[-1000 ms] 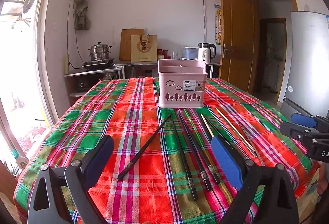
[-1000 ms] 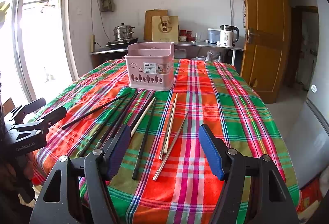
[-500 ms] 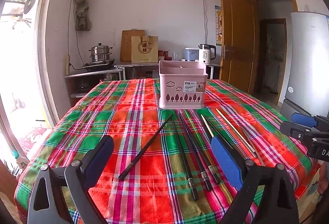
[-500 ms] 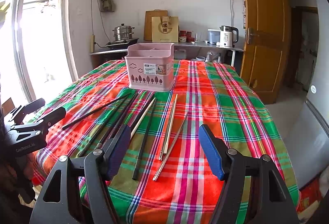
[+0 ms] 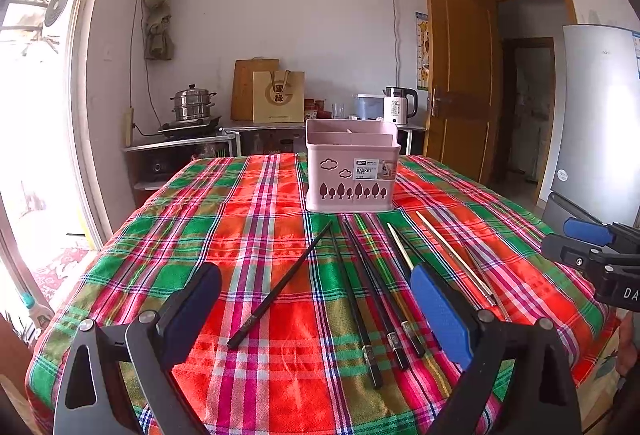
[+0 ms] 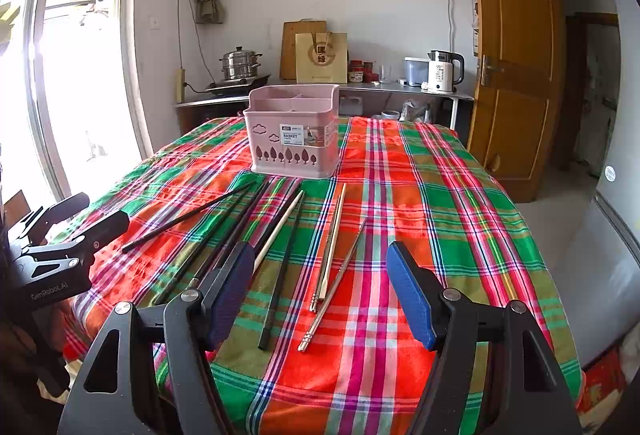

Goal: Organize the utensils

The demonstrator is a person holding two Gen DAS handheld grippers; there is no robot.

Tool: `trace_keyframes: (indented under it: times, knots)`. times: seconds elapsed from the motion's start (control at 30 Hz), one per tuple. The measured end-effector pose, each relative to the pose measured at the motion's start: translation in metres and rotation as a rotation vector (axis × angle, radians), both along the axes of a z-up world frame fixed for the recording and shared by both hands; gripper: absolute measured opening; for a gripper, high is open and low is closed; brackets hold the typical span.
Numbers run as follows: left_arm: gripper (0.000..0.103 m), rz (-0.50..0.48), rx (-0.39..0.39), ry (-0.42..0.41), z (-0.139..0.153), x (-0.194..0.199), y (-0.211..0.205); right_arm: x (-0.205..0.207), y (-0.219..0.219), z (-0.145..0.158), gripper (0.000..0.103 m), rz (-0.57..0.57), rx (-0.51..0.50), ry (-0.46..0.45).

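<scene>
A pink utensil basket (image 5: 351, 171) (image 6: 294, 133) with inner dividers stands upright on the plaid tablecloth (image 5: 224, 235) (image 6: 420, 203). In front of it lie several chopsticks: black ones (image 5: 280, 285) (image 6: 188, 217), a pale wooden one (image 6: 280, 229) and metal ones (image 5: 454, 255) (image 6: 332, 283). My left gripper (image 5: 316, 311) hovers open over the near table edge, above the black chopsticks. My right gripper (image 6: 320, 291) is open too, above the metal chopsticks. Nothing is held by either. Each gripper shows at the side of the other's view.
Behind the table a counter carries a steel steamer pot (image 5: 192, 103), a cutting board, a paper bag (image 6: 321, 53) and an electric kettle (image 6: 442, 71). A wooden door (image 6: 512, 75) and a fridge (image 5: 600, 123) stand to the right. A bright window is at left.
</scene>
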State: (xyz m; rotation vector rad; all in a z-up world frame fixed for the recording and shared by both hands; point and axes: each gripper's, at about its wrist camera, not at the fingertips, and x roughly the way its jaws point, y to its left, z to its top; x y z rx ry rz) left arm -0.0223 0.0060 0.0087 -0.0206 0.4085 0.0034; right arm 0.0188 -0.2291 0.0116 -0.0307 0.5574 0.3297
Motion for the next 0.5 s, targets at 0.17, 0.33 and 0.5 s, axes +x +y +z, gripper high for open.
trace_keyframes:
  times: [0.17,0.33,0.5]
  knots:
    - [0.097,0.003,-0.009,-0.009,0.0014,-0.0017,0.0027,-0.0001,0.0004,-0.0001,0.069,0.0,0.0,0.0]
    - [0.097,-0.006,-0.019,-0.007,0.0016,-0.0022,0.0034,0.0004,0.0006,0.0001,0.069,0.0,0.0,0.0]
    - [0.096,-0.019,-0.026,-0.003,0.0025,-0.001,0.0035,0.0005,0.0007,0.0,0.069,0.0,-0.001,0.0]
